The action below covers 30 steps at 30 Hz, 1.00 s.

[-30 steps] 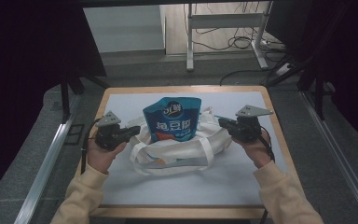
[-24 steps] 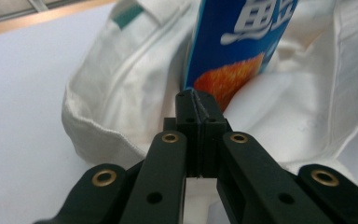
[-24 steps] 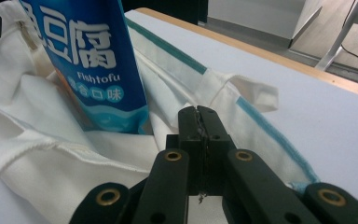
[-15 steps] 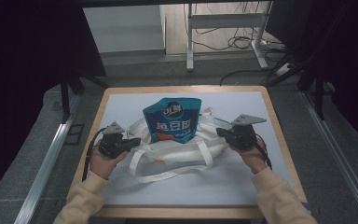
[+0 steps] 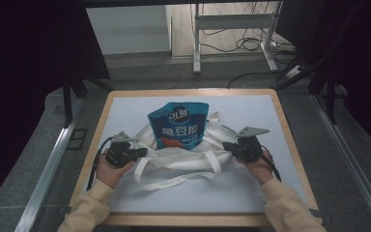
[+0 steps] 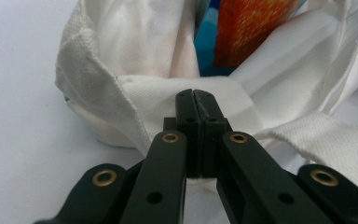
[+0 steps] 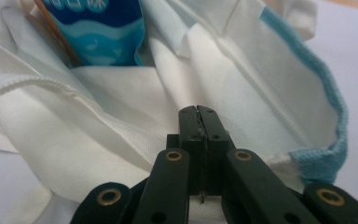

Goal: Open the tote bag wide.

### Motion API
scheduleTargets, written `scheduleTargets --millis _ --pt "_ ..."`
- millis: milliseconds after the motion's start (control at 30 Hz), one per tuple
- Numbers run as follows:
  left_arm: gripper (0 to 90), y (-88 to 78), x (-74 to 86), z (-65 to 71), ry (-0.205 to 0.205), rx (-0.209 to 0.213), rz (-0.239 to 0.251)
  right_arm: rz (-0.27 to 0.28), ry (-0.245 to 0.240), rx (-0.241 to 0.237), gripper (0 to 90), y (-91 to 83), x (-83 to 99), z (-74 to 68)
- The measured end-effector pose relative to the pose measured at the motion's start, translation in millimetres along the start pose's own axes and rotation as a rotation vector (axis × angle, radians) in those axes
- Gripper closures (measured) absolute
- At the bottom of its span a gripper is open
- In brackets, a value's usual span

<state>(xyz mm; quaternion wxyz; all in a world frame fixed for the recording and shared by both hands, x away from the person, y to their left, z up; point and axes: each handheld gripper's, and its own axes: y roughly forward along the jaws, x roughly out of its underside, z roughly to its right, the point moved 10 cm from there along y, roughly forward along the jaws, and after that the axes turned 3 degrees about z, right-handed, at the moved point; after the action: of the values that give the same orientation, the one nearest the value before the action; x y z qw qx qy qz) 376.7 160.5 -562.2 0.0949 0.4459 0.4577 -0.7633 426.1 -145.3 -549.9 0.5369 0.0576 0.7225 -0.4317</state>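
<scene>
Pinching the woven white fabric of the tote bag (image 5: 183, 157), the left gripper (image 6: 196, 100) and right gripper (image 7: 199, 116) each have jaws clamped tight on its rim. Coarse weave, stitched seams, light-blue trim. Inside stands a glossy blue pouch (image 5: 178, 124) with white lettering I cannot read, mid-table (image 5: 251, 193).

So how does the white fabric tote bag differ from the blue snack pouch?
The white fabric tote bag lies slumped and soft on the table; the blue snack pouch stands up out of it, stiff and glossy. The bag is plain with a blue-trimmed edge; the pouch is printed with lettering and an orange patch.
</scene>
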Motion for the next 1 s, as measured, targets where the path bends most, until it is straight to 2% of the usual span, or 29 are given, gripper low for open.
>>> scheduleTargets --millis 300,500,667,767,900,1000 --pt "89.7 7.3 7.5 -0.9 -0.007 0.002 -0.013 -0.041 0.012 -0.014 89.2 6.5 16.9 -2.1" --pt "89.6 7.0 7.0 -1.3 -0.008 0.002 -0.014 -0.037 0.008 -0.01 89.2 6.6 16.4 -2.1" --pt "89.5 -3.5 -12.1 2.8 0.001 0.001 0.037 0.004 -0.011 -0.003 89.1 -0.2 1.5 -5.8" --pt "89.5 -7.7 -24.5 7.4 0.034 -0.008 0.058 0.039 -0.028 -0.017 89.1 -6.2 -12.7 -14.0" --pt "89.5 -6.7 -33.4 10.9 0.043 -0.016 0.066 0.057 -0.054 -0.034 89.0 -7.9 -23.7 -24.3" --pt "89.5 1.1 -39.4 11.4 0.05 -0.028 0.052 0.058 -0.076 -0.062 89.1 -3.1 -33.1 -37.6"
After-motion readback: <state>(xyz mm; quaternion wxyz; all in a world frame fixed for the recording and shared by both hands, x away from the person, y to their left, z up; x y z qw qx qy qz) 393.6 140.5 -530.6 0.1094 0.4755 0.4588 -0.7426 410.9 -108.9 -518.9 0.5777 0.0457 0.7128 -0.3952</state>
